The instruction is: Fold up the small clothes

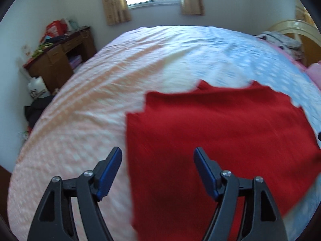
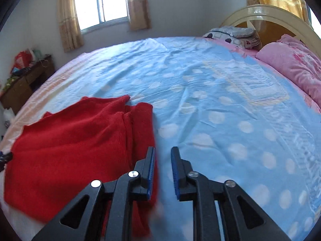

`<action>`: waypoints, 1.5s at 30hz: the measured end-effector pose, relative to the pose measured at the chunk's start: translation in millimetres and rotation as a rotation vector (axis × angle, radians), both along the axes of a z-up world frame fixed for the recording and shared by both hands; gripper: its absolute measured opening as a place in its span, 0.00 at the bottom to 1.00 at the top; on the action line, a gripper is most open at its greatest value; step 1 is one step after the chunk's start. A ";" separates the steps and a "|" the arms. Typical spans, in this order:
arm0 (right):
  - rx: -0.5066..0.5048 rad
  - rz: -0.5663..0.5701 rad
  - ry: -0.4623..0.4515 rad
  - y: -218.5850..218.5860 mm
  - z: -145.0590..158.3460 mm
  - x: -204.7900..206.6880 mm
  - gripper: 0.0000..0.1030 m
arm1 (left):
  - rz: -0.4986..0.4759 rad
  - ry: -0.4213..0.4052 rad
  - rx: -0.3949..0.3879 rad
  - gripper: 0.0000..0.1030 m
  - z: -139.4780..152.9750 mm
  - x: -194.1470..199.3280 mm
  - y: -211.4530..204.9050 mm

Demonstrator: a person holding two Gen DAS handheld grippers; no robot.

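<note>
Left wrist view: red knit garment [image 1: 216, 136] flat on the bed [image 1: 84, 104], just ahead of left claw [image 1: 157, 157], spread wide, nothing between the pads. Soft, light, floppy by the look; best pinched at an edge or corner. Near hem cut off, weave blurred.

Right wrist view: right claw [image 2: 163, 154] narrowly parted, gripping nothing, beside the garment's folded edge. Underlayers hidden.

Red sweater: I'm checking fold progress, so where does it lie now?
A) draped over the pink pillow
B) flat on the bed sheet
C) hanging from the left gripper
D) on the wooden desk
B: the red sweater lies spread on the bed sheet, with neither gripper's fingers closed on it.
</note>
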State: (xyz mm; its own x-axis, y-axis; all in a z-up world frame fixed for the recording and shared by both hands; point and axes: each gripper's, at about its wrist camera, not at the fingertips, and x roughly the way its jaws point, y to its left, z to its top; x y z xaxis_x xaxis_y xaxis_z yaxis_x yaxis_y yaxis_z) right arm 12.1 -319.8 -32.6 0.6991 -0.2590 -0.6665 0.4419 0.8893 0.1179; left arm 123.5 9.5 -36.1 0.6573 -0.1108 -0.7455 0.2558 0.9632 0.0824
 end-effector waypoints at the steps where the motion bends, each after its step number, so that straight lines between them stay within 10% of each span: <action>1: 0.020 0.023 -0.008 0.4 2.5 -7.2 0.16 | -0.011 -0.002 -0.012 0.75 -2.6 -8.8 -1.5; 10: -0.050 0.136 0.087 37.9 -21.9 7.2 0.33 | -0.009 -0.055 -0.056 0.86 -24.1 -43.1 -19.1; 16: -0.085 0.118 0.145 43.9 -28.4 -10.9 0.09 | -0.006 0.004 -0.160 0.95 -28.9 -32.5 -2.6; 33: -0.179 0.060 -0.050 61.1 12.7 -67.1 0.17 | -0.017 -0.033 -0.120 1.00 -34.2 -48.5 -8.5; 45: 0.010 0.335 0.001 147.5 -19.7 14.1 0.17 | 0.061 -0.036 -0.076 1.00 -9.6 -56.4 4.8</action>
